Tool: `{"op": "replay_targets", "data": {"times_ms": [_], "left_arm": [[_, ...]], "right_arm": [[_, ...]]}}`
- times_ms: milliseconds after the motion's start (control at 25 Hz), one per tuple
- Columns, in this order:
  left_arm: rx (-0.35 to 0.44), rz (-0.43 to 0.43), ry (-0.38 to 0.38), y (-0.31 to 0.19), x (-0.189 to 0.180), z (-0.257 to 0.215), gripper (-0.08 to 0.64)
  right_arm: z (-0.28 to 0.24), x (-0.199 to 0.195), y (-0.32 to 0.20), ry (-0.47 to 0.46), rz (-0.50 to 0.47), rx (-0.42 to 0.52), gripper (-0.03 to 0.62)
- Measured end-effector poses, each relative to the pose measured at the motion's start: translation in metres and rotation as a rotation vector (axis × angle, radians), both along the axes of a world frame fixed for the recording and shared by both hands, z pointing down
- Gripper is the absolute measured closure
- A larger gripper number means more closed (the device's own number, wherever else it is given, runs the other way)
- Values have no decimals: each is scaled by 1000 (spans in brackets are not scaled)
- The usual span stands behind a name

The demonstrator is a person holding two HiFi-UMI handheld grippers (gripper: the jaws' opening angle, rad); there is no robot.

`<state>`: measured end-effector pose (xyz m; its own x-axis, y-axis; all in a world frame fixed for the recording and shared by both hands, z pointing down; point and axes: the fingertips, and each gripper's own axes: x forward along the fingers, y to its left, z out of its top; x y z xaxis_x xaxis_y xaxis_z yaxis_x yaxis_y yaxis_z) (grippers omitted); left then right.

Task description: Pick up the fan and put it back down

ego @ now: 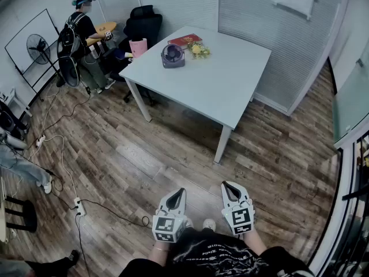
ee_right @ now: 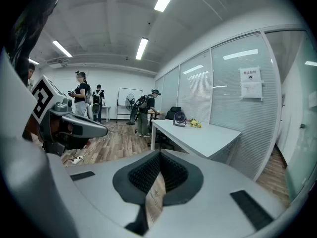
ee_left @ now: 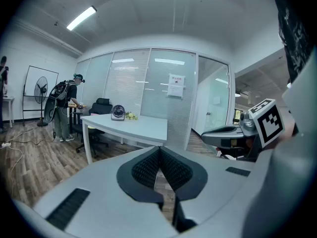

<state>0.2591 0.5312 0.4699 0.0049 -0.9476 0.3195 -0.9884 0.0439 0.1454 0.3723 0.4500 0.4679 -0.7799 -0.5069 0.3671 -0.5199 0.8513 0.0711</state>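
A small dark desk fan (ego: 172, 56) stands upright on the far part of a white table (ego: 219, 85), with yellow flowers (ego: 199, 51) beside it. The same fan (ee_left: 118, 112) is tiny in the left gripper view, and the fan (ee_right: 179, 118) is also far off in the right gripper view. My left gripper (ego: 179, 193) and right gripper (ego: 228, 187) are held close to my body over the wooden floor, well short of the table. Both are shut with nothing between their jaws.
A red book (ego: 185, 40) and a pink cup (ego: 138, 47) lie near the fan. A black office chair (ego: 142, 25) stands behind the table. A person with a backpack (ego: 81, 36) stands at the left near a pedestal fan (ego: 39, 49). Cables and a power strip (ego: 79, 206) lie on the floor.
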Motion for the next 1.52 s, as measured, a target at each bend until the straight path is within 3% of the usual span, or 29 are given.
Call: {"op": "replay_targets", "data": {"times_ms": [880, 960, 1080, 1160, 1280, 1520], "left_arm": [[14, 4, 1, 25, -1, -2, 540], [20, 5, 12, 27, -4, -2, 535], [20, 23, 35, 31, -7, -1, 385], [10, 34, 39, 33, -12, 0, 327], [-2, 52, 42, 33, -20, 2, 290], [-11, 96, 37, 33, -40, 7, 272]], "right_arm": [[-5, 7, 14, -30, 40, -3, 581], [-3, 5, 16, -41, 46, -15, 540], [-2, 0, 21, -43, 35, -27, 425], [-2, -5, 24, -41, 33, -35, 377], [-2, -14, 27, -38, 35, -42, 337], [1, -36, 32, -45, 62, -37, 325]]}}
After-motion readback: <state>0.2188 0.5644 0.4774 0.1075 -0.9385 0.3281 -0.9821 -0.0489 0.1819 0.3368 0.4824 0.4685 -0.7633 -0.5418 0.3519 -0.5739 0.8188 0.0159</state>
